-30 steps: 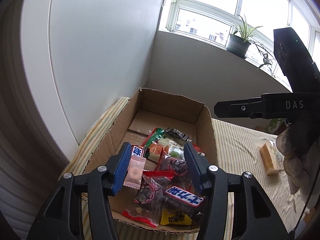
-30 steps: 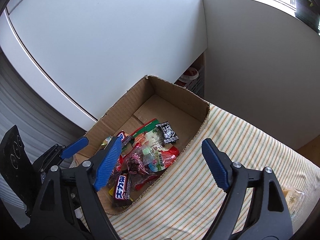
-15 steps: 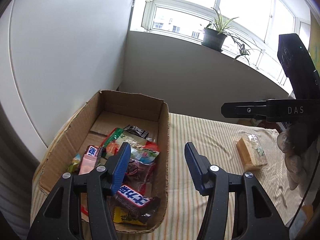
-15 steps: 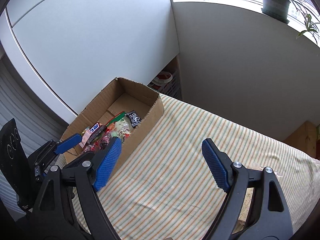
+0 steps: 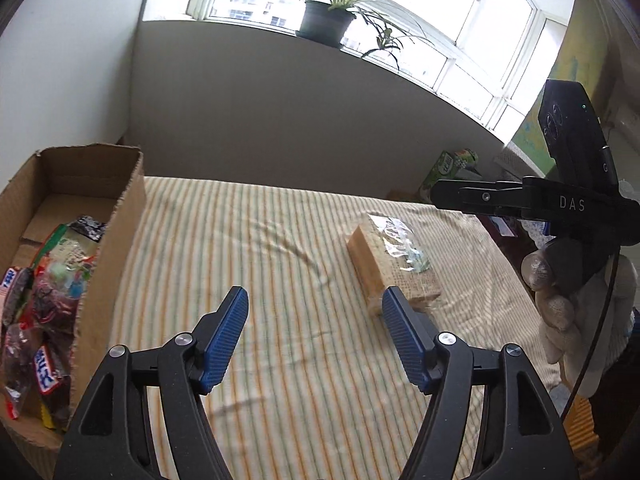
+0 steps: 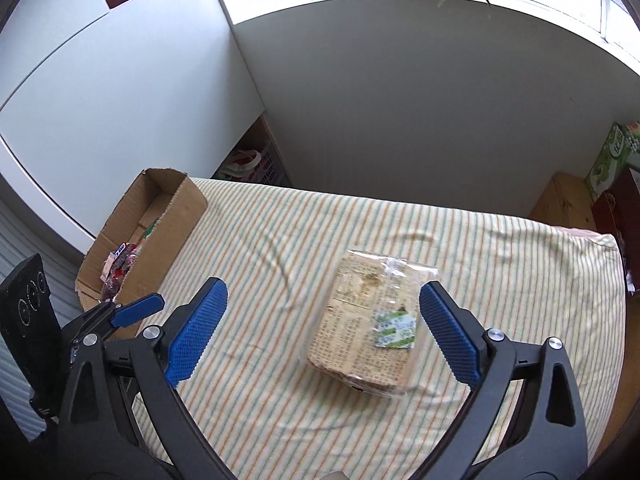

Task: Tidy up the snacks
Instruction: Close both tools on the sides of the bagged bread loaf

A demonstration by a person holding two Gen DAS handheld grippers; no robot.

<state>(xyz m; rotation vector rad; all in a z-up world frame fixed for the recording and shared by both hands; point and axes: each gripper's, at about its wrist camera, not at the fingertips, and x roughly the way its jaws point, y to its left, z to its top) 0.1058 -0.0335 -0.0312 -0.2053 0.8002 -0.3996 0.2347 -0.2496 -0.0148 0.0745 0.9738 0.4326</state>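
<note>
Both jaws wide, empty. Right gripper (image 6: 322,332) above cracker pack (image 6: 370,324); slick wrap could slip w/ off-center pinch.

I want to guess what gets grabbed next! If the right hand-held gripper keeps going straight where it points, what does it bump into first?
Probably the clear-wrapped cracker pack on the striped tablecloth. The right hand-held gripper, wide open, has the pack just ahead between its fingers, though depth is hard to judge.
</note>
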